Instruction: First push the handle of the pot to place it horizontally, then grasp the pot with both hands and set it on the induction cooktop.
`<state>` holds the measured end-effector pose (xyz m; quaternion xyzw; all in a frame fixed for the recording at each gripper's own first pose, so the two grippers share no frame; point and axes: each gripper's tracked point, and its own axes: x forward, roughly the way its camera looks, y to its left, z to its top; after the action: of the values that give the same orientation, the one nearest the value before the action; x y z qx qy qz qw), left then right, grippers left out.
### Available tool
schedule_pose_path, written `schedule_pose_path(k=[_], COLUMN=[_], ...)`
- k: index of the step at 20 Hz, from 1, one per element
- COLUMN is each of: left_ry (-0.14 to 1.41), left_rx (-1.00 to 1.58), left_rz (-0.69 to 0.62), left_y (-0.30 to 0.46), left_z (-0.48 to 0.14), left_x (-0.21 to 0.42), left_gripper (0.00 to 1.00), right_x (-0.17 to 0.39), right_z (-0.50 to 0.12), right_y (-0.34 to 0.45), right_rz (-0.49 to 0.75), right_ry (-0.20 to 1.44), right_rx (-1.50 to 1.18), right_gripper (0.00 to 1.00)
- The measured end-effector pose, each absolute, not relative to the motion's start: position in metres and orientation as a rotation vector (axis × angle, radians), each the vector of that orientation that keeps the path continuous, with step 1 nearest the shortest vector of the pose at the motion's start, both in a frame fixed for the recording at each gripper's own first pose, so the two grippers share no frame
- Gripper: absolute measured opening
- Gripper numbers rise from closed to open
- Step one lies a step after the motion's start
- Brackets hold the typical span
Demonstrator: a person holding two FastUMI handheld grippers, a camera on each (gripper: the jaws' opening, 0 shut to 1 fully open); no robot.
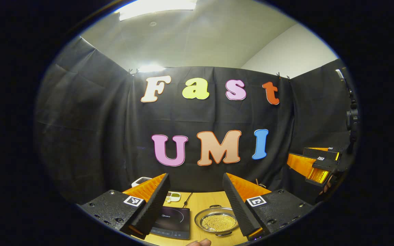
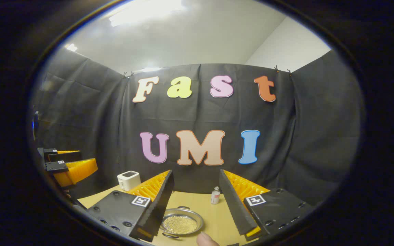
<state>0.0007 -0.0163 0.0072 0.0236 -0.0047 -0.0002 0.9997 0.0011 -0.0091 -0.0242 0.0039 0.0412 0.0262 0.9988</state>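
One pot point(image 1: 216, 221) sits on the wooden bench point(image 1: 204, 201), a shallow metal pan with small yellow beads across its bottom. It has two loop handles: in the left gripper view one point(image 1: 214, 206) shows at the far rim and one point(image 1: 223, 234) at the near rim. In the right gripper view the pot point(image 2: 182, 222) lies low in the middle, again with a handle point(image 2: 183, 207) at the far rim and one point(image 2: 170, 235) at the near rim.

One black cooktop point(image 1: 173, 222) lies flat on the bench just left of the pot in the left gripper view, close but apart from it. The pot rests on the bench, not on the cooktop.

Two grippers are held above the bench. The left gripper point(image 1: 197, 210) has its fingers wide apart and holds nothing; the pot and cooktop show between them. The right gripper point(image 2: 197, 208) also has its fingers wide apart and empty. Each one shows in the other's view too: the right gripper point(image 1: 315, 164) at the right edge, the left gripper point(image 2: 68, 167) at the left edge.

Other things, one of each: a white toaster point(image 2: 129, 180) at the back left, a small white dish point(image 1: 173, 196) behind the cooktop, and a small bottle point(image 2: 215, 196) behind the pot. A fingertip point(image 2: 206, 240) pokes in at the bottom edge.
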Motion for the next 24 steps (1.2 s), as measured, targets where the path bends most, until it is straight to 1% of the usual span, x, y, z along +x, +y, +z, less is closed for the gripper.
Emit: schedule_pose_path(k=[2, 4, 5, 6, 7, 9, 10, 11, 12, 14, 15, 16, 17, 18, 19, 20, 21, 22, 23, 24], left_ry=[-0.011, -0.007, -0.008, -0.005, -0.006, -0.004, -0.003, -0.001, 0.002, 0.006, 0.01, 0.018, 0.018, 0.011, 0.011, 0.016, 0.016, 0.021, 0.025, 0.027], left_rx=[0.045, 0.044, 0.043, 0.044, 0.045, 0.049, 0.051, 0.053, 0.054, 0.053, 0.056, 0.06, 0.064, 0.065, 0.068, 0.074, 0.076, 0.073, 0.066, 0.056], left_rz=[0.01, 0.018, 0.022, 0.027, 0.031, 0.045, 0.055, 0.065, 0.076, 0.095, 0.104, 0.114, 0.121, 0.126, 0.13, 0.132, 0.13, 0.125, 0.12, 0.115], left_y=[-0.016, -0.017, -0.019, -0.02, -0.021, -0.024, -0.025, -0.026, -0.028, -0.029, -0.03, -0.029, -0.027, -0.025, -0.023, -0.019, -0.014, -0.01, -0.004, 0.005], left_z=[0.008, 0.008, 0.008, 0.006, 0.007, 0.007, 0.006, 0.006, 0.003, 0.002, 0.0, -0.002, -0.004, -0.003, -0.004, -0.006, -0.01, -0.013, -0.018, -0.021], left_x=[0.0, -0.002, -0.001, -0.003, -0.004, -0.005, -0.007, -0.009, -0.01, -0.014, -0.015, -0.017, -0.02, -0.021, -0.021, -0.019, -0.016, -0.012, -0.007, -0.001], left_gripper=[0.89, 0.89, 0.89, 0.89, 0.89, 0.89, 0.89, 0.89, 0.89, 0.89, 0.89, 0.89, 0.89, 0.94, 0.94, 0.89, 0.89, 0.89, 0.89, 0.89], right_x=[0.001, 0.005, 0.004, 0.006, 0.003, 0.006, 0.003, 0.002, 0.002, 0.001, 0.001, -0.001, -0.002, -0.001, 0.0, 0.002, 0.005, 0.007, 0.012, 0.017], right_z=[-0.025, -0.023, -0.023, -0.026, -0.022, -0.029, -0.038, -0.05, -0.059, -0.062, -0.067, -0.076, -0.082, -0.086, -0.091, -0.098, -0.103, -0.107, -0.114, -0.12], right_y=[-0.012, -0.028, -0.033, -0.034, -0.04, -0.045, -0.042, -0.042, -0.037, -0.033, -0.033, -0.032, -0.026, -0.021, -0.018, -0.016, -0.008, -0.001, 0.004, 0.009], right_rz=[0.047, 0.003, -0.007, -0.009, -0.029, -0.011, 0.012, 0.036, 0.073, 0.122, 0.135, 0.155, 0.18, 0.19, 0.199, 0.2, 0.215, 0.214, 0.209, 0.199], right_ry=[0.085, 0.079, 0.077, 0.072, 0.071, 0.074, 0.111, 0.148, 0.171, 0.177, 0.19, 0.211, 0.228, 0.237, 0.256, 0.269, 0.291, 0.304, 0.323, 0.334], right_rx=[0.011, 0.003, -0.005, -0.01, -0.029, -0.033, -0.028, -0.025, -0.009, 0.014, 0.008, 0.011, 0.022, 0.026, 0.025, 0.028, 0.039, 0.043, 0.038, 0.035], right_gripper=[0.74, 0.52, 0.37, 0.31, 0.28, 0.06, 0.05, 0.0, 0.06, 0.04, 0.1, 0.05, 0.06, 0.05, 0.1, 0.01, 0.05, 0.05, 0.01, 0.0])
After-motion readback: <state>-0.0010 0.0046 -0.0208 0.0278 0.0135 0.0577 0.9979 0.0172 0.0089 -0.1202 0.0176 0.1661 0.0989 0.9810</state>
